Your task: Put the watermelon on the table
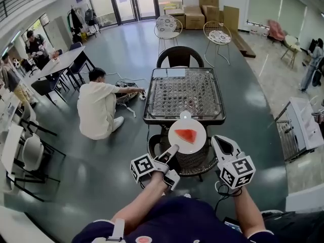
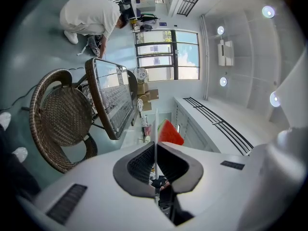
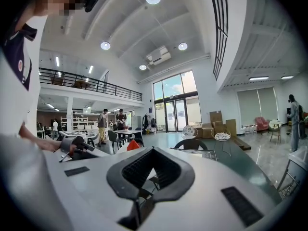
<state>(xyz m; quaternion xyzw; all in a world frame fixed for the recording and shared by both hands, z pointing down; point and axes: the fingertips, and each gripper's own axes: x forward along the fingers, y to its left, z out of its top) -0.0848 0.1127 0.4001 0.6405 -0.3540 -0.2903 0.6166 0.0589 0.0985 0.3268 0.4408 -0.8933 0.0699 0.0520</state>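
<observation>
The left tongs point(image 1: 173, 149) pinch the near rim of the white plate point(image 1: 196, 126) bearing the watermelon point(image 1: 186, 135), above the wicker chair point(image 1: 195, 162) just short of the counter's point(image 1: 152, 119) near edge, while the right tongs point(image 1: 216, 139) hang closed and empty alongside.

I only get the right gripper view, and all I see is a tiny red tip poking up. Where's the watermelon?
Observer: It's a red watermelon slice lying on a round white plate, held up just before the near edge of the table.
Operator: Who's holding the plate?
Observer: The left gripper. Its jaws are shut on the plate's thin rim.
Operator: Is anything in the way?
Observer: A brown wicker chair stands between the person and the table.
</observation>
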